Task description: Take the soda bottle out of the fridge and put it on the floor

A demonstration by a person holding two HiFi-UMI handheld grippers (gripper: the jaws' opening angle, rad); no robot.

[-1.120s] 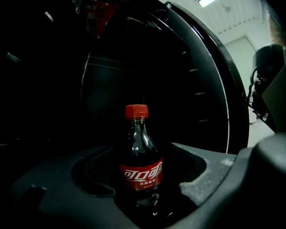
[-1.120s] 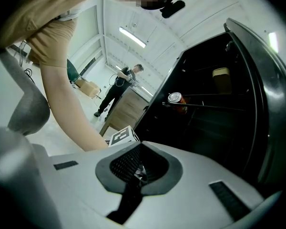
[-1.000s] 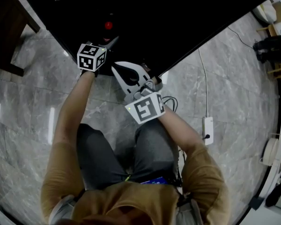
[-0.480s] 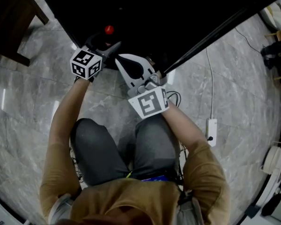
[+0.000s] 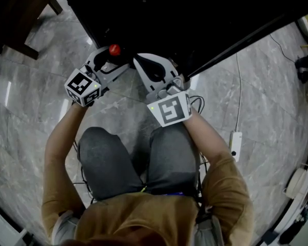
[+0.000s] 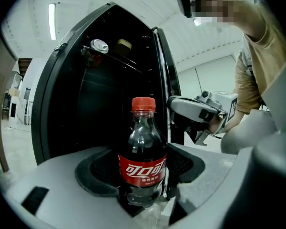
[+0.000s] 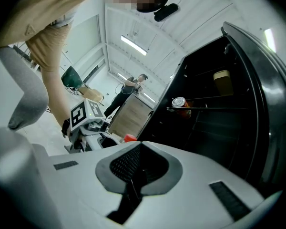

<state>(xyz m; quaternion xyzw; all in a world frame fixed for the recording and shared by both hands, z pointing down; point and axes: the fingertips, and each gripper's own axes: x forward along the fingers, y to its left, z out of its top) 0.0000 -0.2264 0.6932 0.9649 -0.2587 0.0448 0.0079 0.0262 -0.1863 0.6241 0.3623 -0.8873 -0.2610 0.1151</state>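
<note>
Grip: soda bottle (image 6: 142, 156) is clenched round its lower half between the pads of the left tongs (image 6: 143, 182).
Axis: the bottle's long axis is held upright, red cap (image 5: 114, 49) on top; nothing is seen bearing its base.
Place: the bottle is carried just at the open front of the fridge (image 6: 86, 104), whose dark inside lies ahead of the tongs.
Key relation: the floor (image 5: 36, 101) lies straight below the left tongs, so a plumb lowering is judged to be needed, with the base brought down flat.
Right tongs (image 7: 139, 166): pressed together with nothing between them, just to the right of the left tongs; the left hand is the one already on the bottle.
Surroundings: a can (image 7: 179, 102) and a cup (image 7: 221, 78) are seen on a fridge shelf, above and beyond the tongs.
Obstacles: the knees (image 5: 108, 163) are close behind both tongs; a power strip (image 5: 236, 145) lies well apart, right of the right tongs.
Risk: a tilted release is judged likely to tip the bottle.
</note>
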